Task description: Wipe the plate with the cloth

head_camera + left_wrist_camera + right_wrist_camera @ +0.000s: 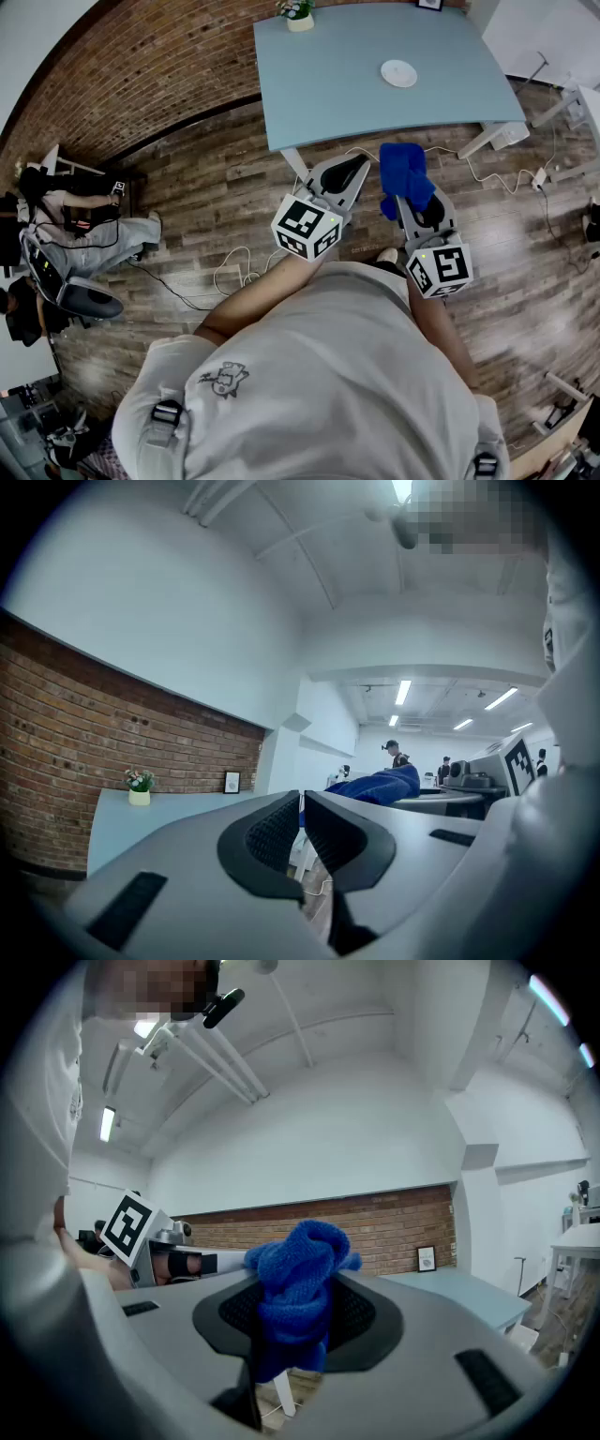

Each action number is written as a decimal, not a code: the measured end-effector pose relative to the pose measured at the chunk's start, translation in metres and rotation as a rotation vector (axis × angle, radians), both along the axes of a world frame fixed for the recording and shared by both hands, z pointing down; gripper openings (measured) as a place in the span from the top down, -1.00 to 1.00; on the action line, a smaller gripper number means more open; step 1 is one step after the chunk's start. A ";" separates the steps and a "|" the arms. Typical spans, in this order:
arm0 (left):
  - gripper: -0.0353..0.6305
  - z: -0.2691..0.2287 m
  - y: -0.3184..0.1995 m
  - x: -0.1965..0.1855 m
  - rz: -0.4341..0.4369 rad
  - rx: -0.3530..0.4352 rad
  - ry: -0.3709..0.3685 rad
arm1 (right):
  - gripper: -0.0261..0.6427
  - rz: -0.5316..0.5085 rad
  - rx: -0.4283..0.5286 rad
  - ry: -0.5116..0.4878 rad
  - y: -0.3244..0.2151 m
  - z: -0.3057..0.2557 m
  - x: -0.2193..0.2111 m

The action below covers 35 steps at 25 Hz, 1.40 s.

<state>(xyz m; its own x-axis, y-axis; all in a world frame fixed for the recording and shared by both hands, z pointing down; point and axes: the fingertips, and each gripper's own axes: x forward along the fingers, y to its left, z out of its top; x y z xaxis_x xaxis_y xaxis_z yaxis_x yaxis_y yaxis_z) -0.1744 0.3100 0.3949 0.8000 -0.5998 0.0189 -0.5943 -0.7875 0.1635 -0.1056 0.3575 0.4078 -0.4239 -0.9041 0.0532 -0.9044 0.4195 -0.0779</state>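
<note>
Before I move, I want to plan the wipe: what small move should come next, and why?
Probably step toward the table and carry the right claw forward over the plate. That claw already grips the cloth, but both claws hang over the floor, short of the table, and the plate lies farther in on it. The left claw is shut and empty.

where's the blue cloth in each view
head view: blue cloth right of centre, in the right tool, just short of the table.
left gripper view: cloth right of centre, beyond the jaws.
right gripper view: cloth at centre, clamped between the jaws.
shared landmark: the pale blue table.
</note>
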 end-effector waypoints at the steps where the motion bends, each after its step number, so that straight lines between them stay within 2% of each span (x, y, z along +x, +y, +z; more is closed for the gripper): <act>1: 0.82 0.001 -0.001 0.007 -0.004 0.001 -0.004 | 0.53 -0.004 0.001 -0.001 -0.002 0.001 0.007; 11: 0.82 0.017 -0.033 0.085 -0.028 -0.040 -0.003 | 0.53 -0.079 0.001 0.007 -0.036 0.004 0.083; 22: 0.82 0.028 -0.057 0.188 -0.005 -0.069 -0.023 | 0.53 -0.053 -0.031 -0.015 -0.056 0.017 0.185; 30: 0.82 0.023 -0.076 0.227 0.037 -0.060 -0.008 | 0.53 -0.027 -0.065 -0.019 -0.069 0.023 0.217; 35: 0.82 0.029 -0.107 0.250 0.080 -0.078 0.002 | 0.53 0.010 -0.079 -0.007 -0.094 0.027 0.236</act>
<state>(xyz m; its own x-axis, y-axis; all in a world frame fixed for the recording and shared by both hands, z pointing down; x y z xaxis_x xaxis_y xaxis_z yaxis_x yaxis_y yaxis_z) 0.0759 0.2030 0.4237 0.8451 -0.5310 0.0612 -0.5298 -0.8170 0.2277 0.1301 0.2635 0.4352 -0.4152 -0.9015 0.1220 -0.9080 0.4024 -0.1164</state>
